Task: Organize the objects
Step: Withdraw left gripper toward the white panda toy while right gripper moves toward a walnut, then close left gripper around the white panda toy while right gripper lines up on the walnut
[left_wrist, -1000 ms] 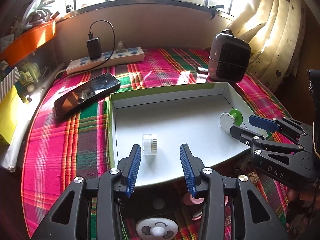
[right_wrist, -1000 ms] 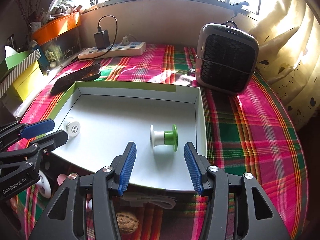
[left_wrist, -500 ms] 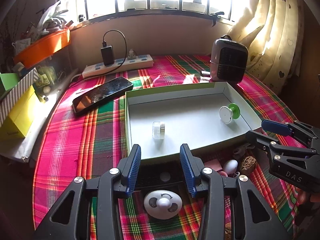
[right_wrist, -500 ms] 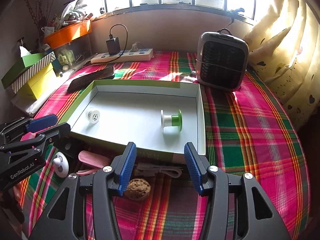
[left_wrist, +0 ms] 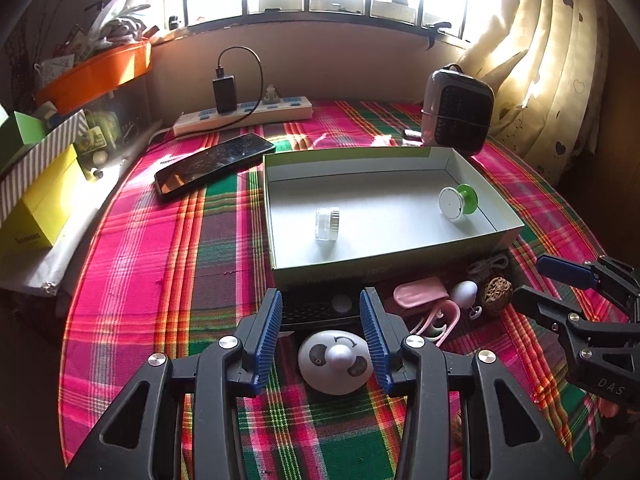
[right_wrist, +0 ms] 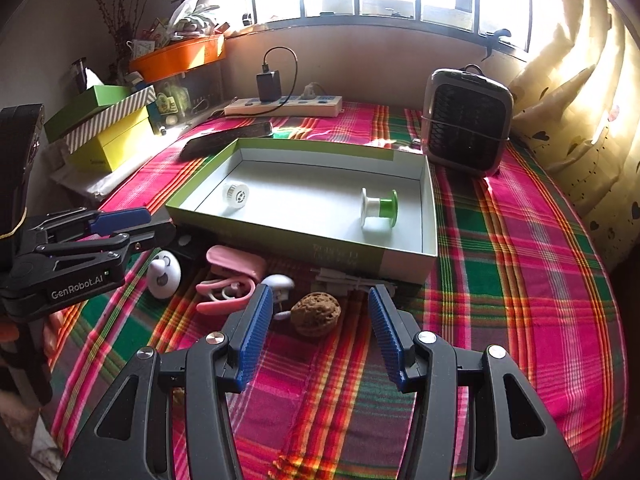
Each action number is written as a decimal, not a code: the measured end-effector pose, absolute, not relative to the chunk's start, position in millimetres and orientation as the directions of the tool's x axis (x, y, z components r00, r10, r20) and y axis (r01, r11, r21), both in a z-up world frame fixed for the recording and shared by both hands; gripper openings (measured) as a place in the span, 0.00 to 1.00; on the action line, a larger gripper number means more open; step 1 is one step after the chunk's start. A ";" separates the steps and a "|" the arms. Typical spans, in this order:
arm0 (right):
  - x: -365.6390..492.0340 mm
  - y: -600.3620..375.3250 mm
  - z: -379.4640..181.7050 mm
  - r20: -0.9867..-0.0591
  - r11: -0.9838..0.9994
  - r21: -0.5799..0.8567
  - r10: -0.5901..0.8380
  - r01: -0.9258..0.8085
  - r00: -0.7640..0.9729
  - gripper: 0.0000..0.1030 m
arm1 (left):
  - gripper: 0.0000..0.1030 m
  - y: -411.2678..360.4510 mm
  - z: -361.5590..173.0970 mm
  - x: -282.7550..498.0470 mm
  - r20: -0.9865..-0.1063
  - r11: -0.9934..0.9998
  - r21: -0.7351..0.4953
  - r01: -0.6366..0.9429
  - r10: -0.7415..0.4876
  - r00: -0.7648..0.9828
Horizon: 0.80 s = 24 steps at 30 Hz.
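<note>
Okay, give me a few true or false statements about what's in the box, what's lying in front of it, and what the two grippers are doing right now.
1. The box holds a green-and-white spool and a small white wheel. True.
2. The walnut lies inside the box. False: it lies on the cloth in front of the box.
3. The right gripper grips the walnut. False: its pads stand apart, clear of the walnut.
4. The left gripper is open, with a white round gadget lying on the cloth between its fingers. True.
</note>
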State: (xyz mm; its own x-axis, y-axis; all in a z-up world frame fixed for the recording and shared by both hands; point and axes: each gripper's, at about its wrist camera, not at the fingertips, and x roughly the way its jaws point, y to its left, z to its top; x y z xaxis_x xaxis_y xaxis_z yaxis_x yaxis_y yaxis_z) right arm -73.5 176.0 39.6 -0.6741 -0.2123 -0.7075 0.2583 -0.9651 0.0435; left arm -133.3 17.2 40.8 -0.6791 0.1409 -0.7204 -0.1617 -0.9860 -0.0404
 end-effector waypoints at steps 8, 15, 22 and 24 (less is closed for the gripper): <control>-55.5 165.6 34.3 -0.706 -0.937 0.074 -0.290 0.341 -0.646 0.50 | 0.38 -1.5 31.5 -120.1 -0.729 -0.981 -0.108 -0.163 0.190 -0.658; -39.9 149.6 29.0 -0.705 -0.901 0.085 -0.356 0.425 -0.613 0.50 | 0.39 -7.9 19.1 -113.9 -0.743 -0.967 -0.173 -0.188 0.253 -0.620; -33.1 138.4 25.5 -0.709 -0.876 0.088 -0.390 0.475 -0.588 0.50 | 0.40 -2.8 18.1 -111.5 -0.740 -0.960 -0.188 -0.208 0.278 -0.612; -33.0 136.5 23.8 -0.712 -0.870 0.091 -0.397 0.484 -0.579 0.50 | 0.41 -1.9 17.2 -111.8 -0.742 -0.959 -0.190 -0.209 0.280 -0.609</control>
State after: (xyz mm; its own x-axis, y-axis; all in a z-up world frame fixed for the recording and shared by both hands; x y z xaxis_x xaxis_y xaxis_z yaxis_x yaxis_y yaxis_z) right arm -33.0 136.5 23.8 -0.5789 -0.3968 -0.7123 0.4840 -0.8703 0.0914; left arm -111.8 -1.9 17.2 -0.6086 0.2801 -0.7424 -0.2093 -0.9591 -0.1903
